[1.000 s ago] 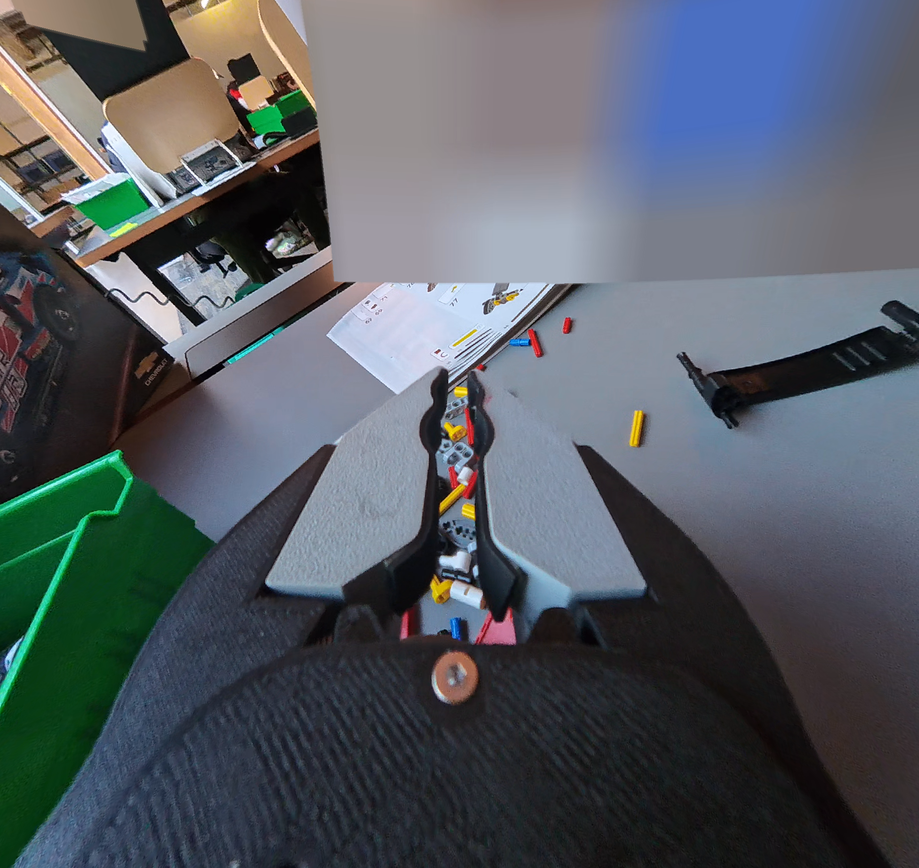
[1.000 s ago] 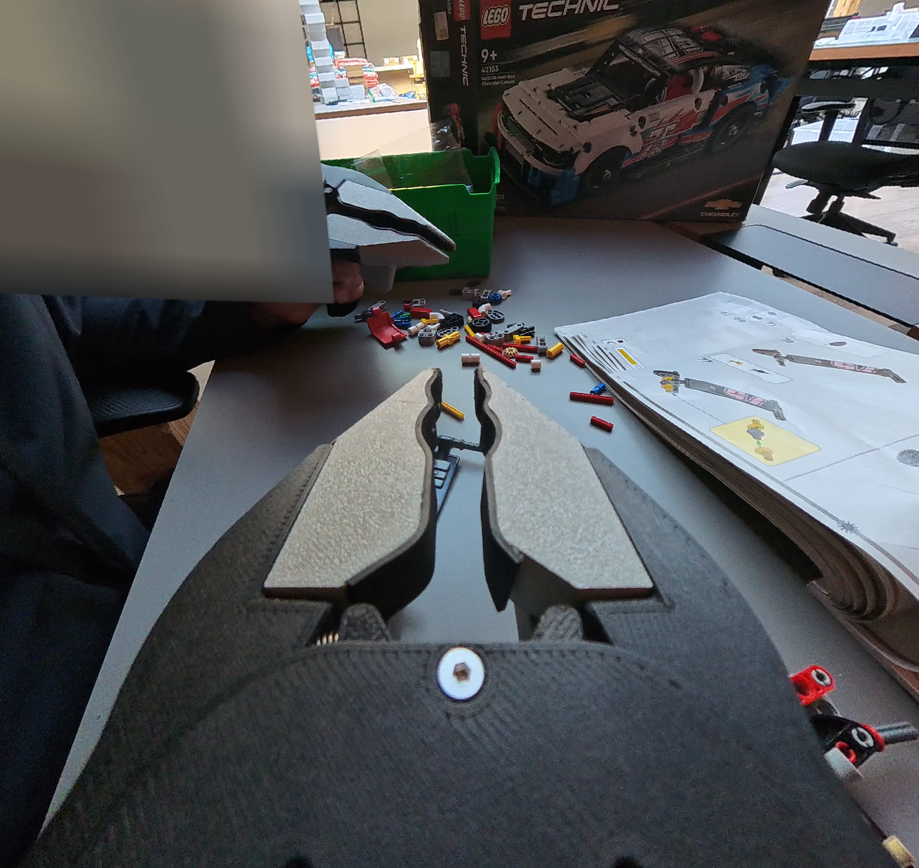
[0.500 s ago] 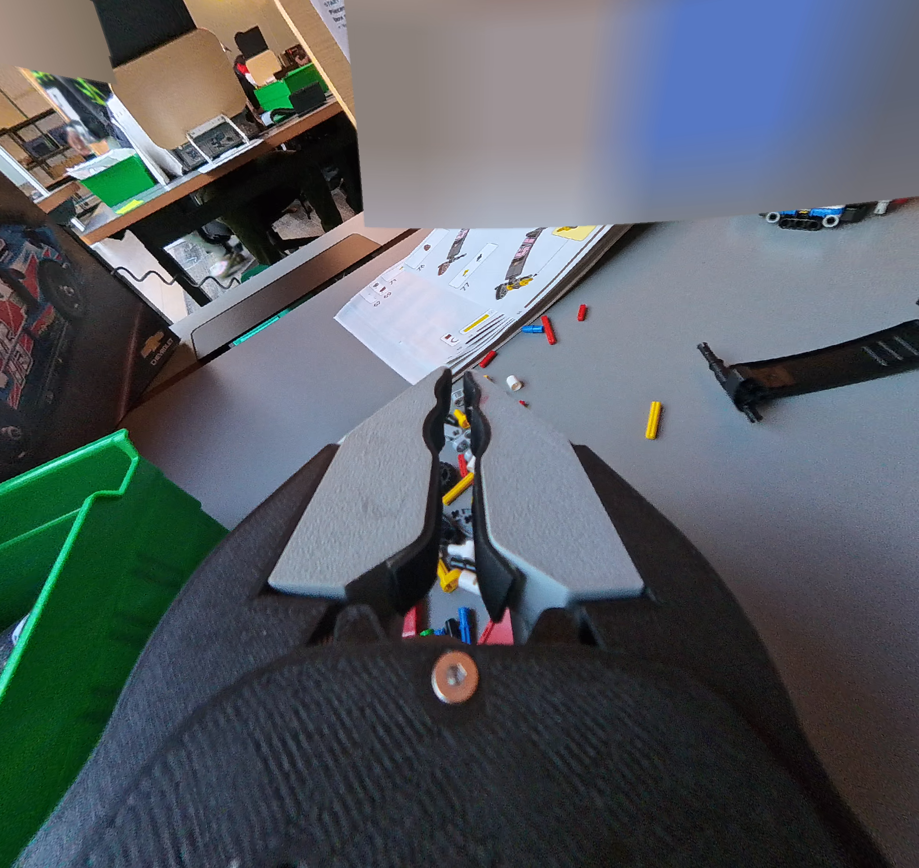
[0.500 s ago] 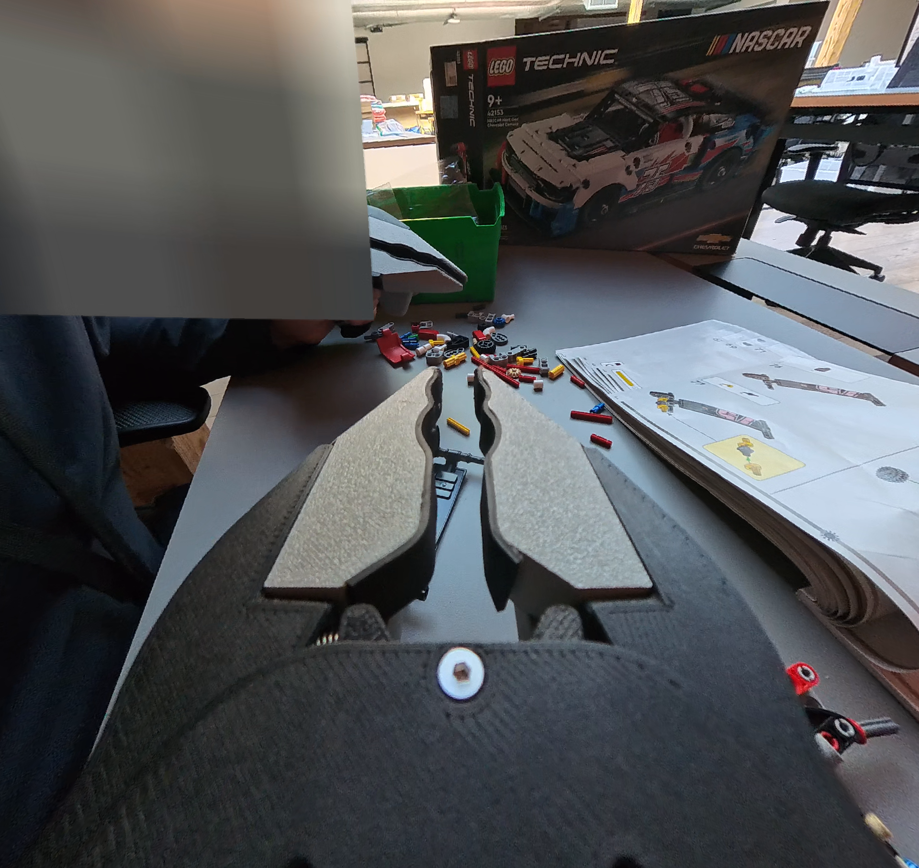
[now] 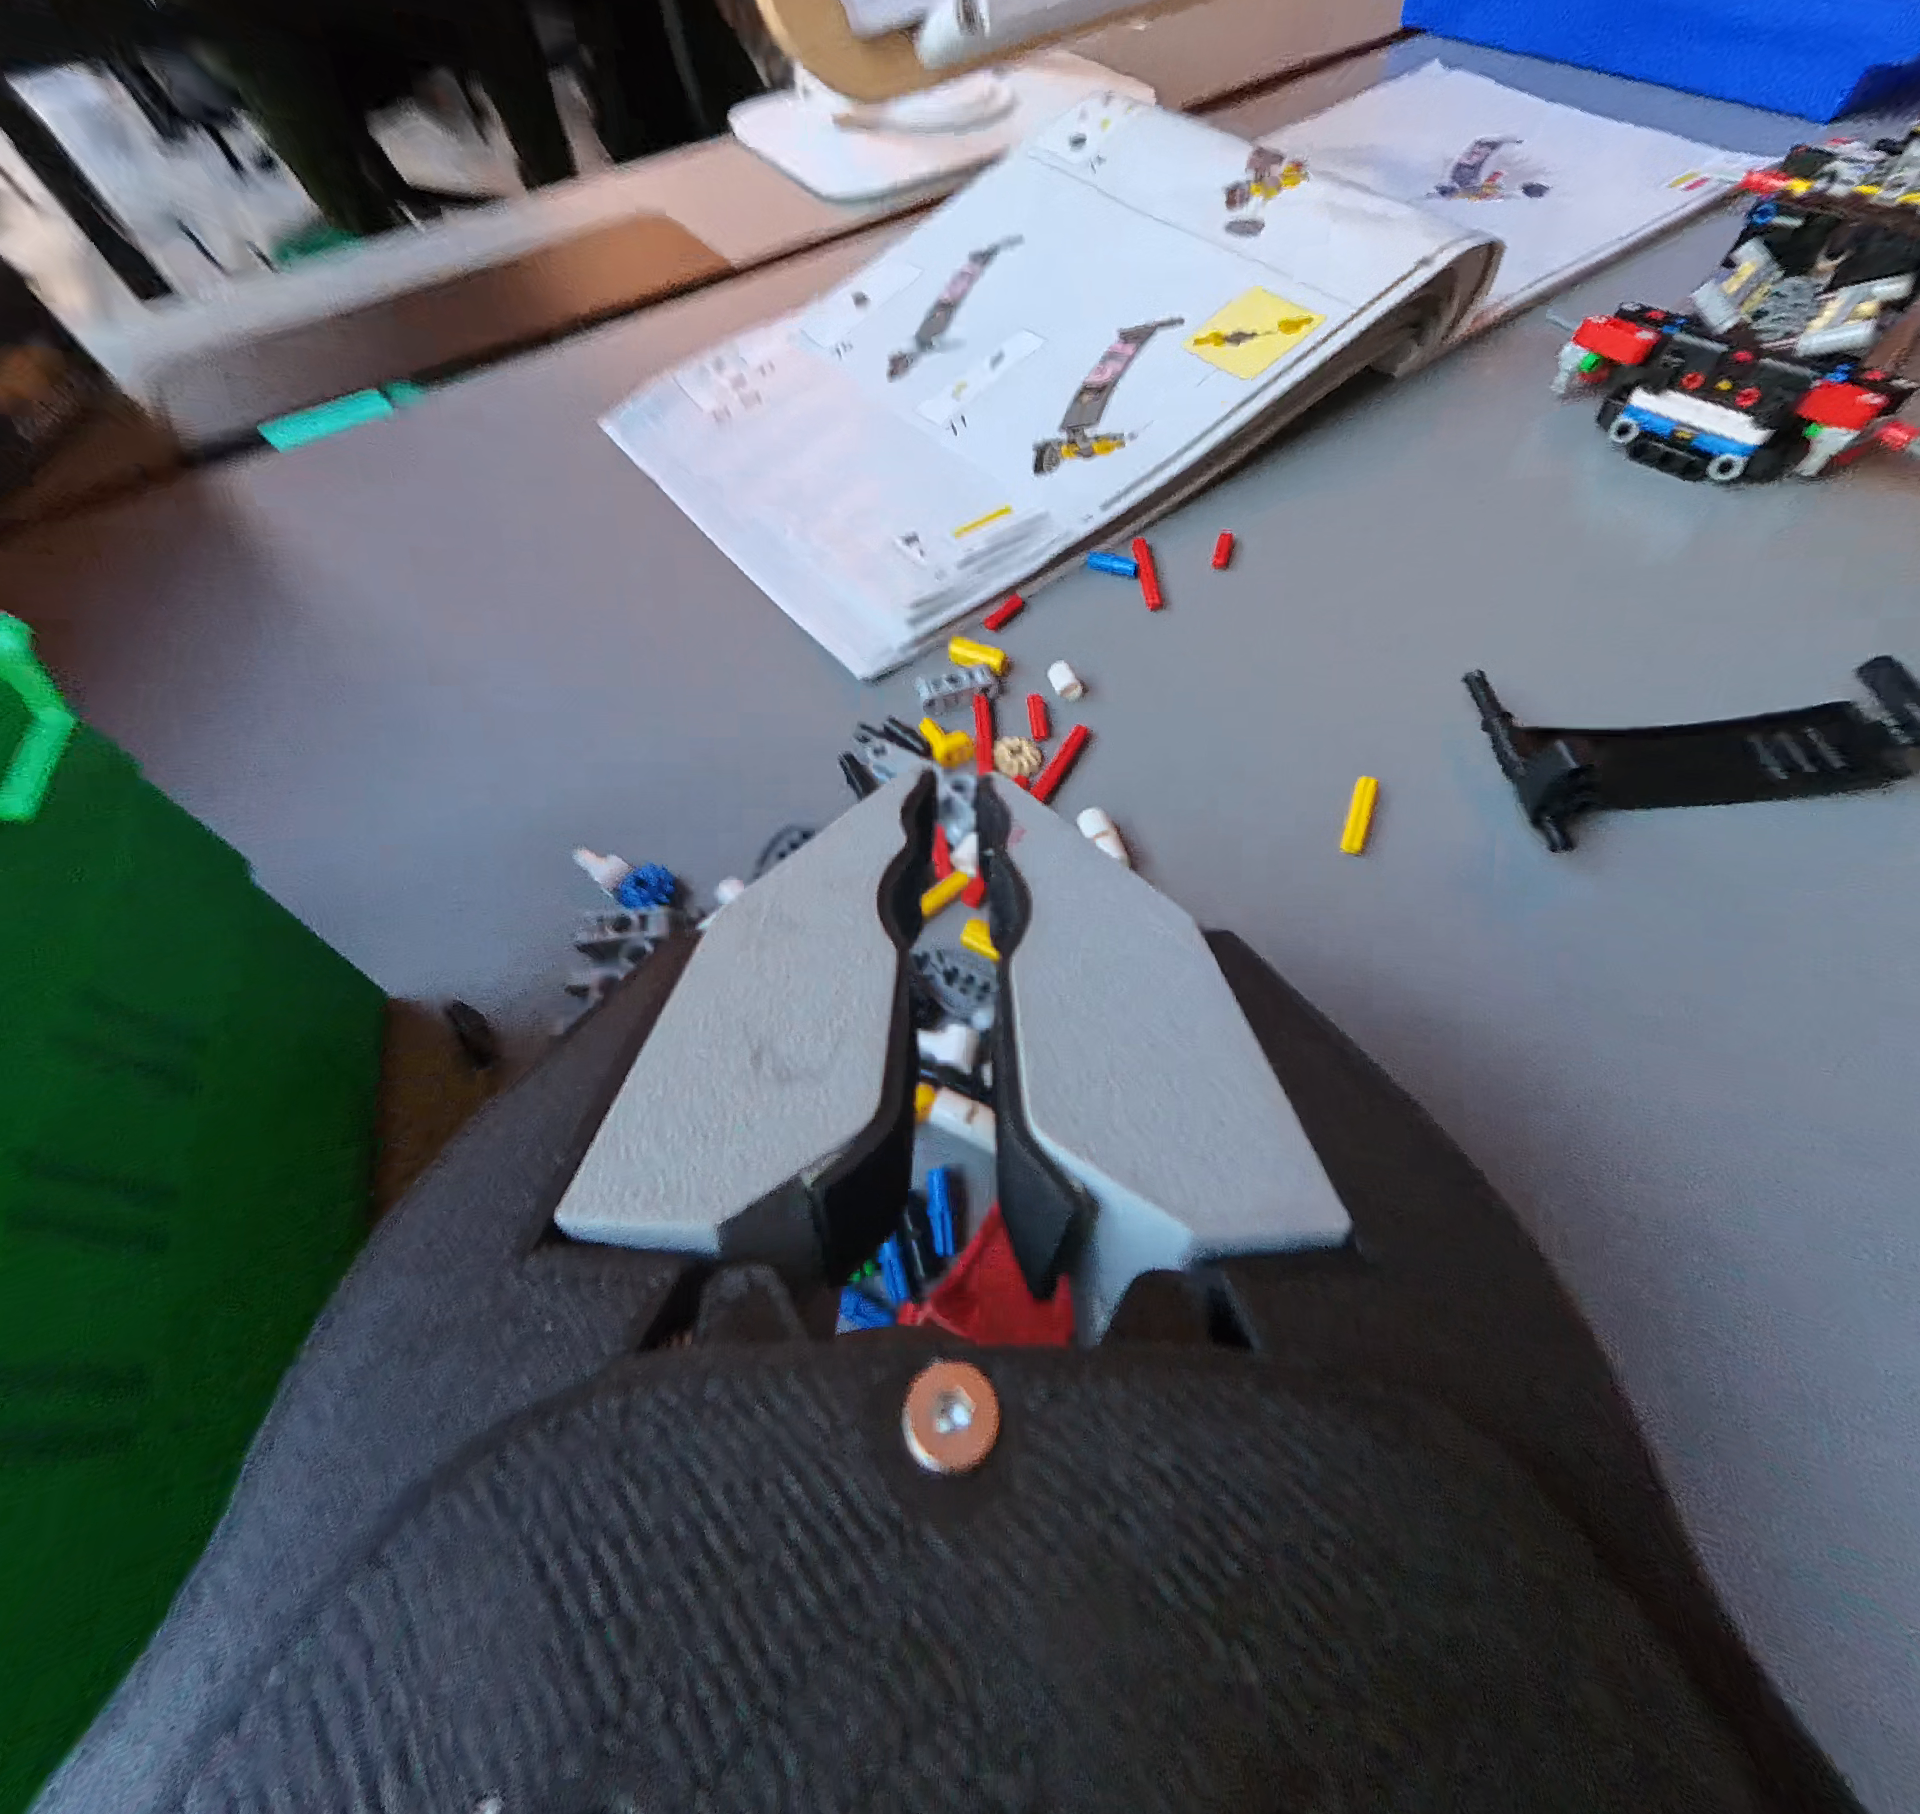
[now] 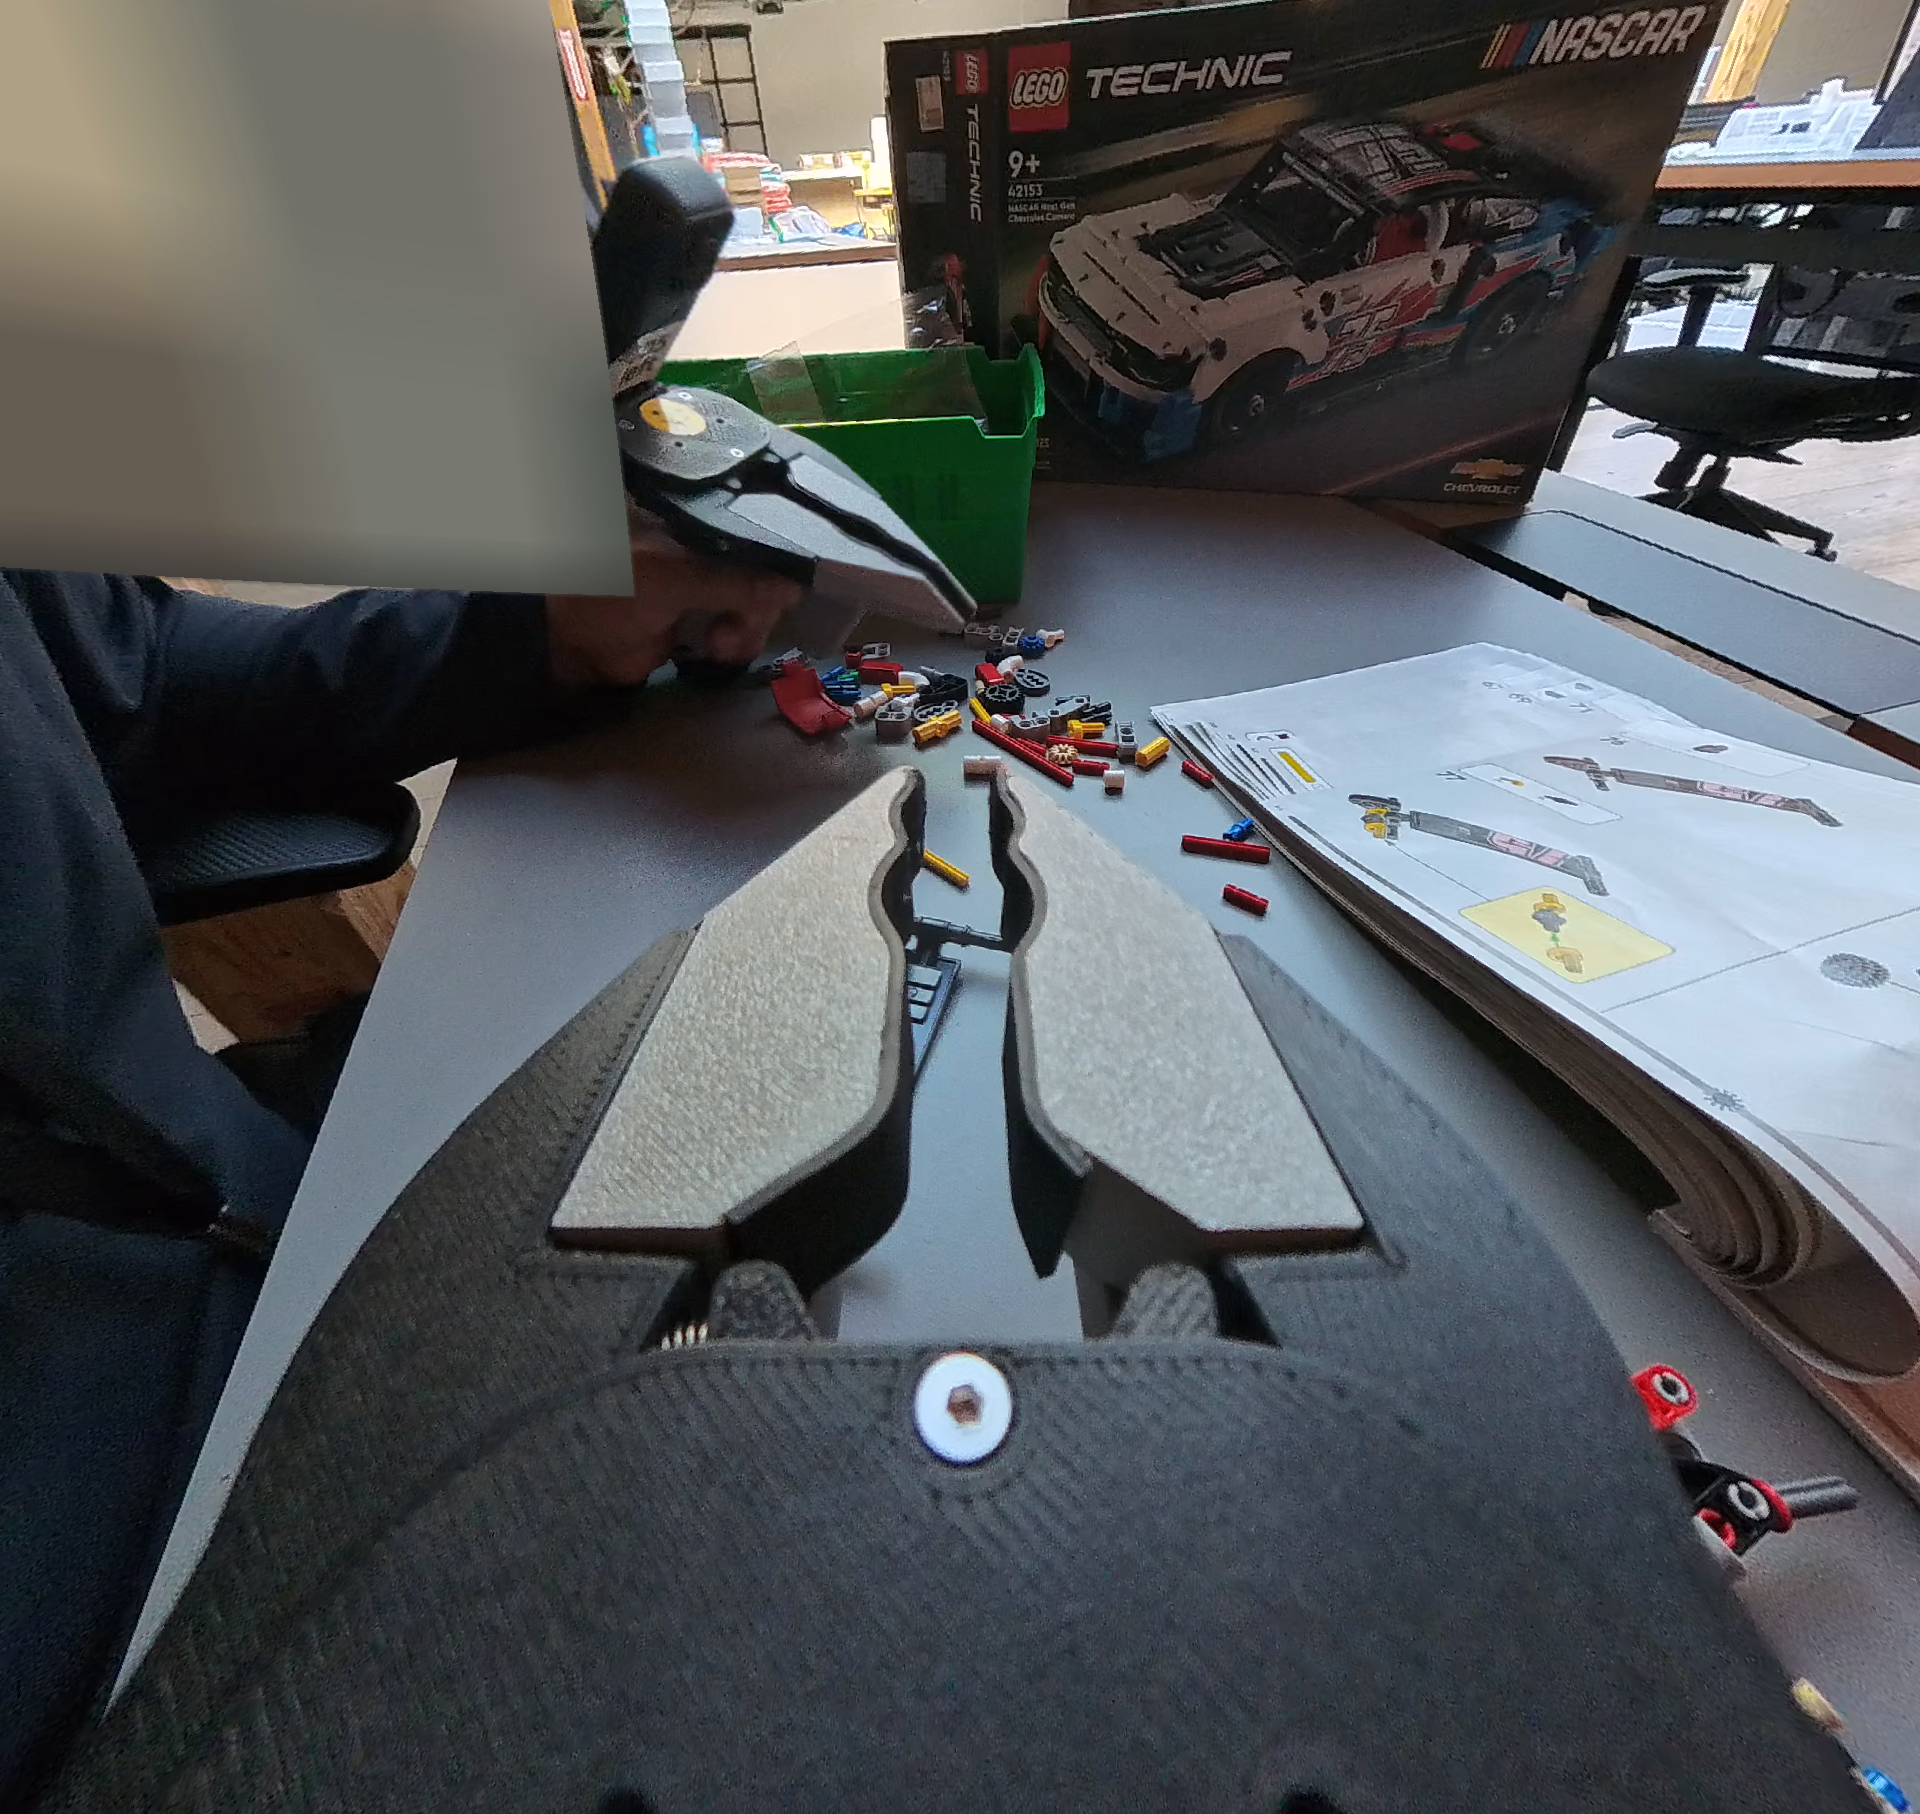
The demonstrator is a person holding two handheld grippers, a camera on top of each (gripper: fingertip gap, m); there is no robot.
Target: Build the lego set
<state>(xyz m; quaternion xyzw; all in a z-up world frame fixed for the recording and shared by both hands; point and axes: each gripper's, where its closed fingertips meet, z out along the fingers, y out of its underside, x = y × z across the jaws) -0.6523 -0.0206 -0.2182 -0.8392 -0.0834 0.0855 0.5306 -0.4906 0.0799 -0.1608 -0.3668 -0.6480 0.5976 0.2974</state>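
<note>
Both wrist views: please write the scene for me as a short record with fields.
Surface: grey table
Left gripper: jaws nearly together, over the pile of small coloured pieces; grasp unclear
Right gripper: jaws slightly apart, long black piece seen through the gap; grasp unclear
Beside the pile: open instruction booklet
Behind: green bin, car-set box
Also: part-built model car

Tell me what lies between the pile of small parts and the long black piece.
One yellow pin, on otherwise bare grey table; the left wrist view shows it.
</note>
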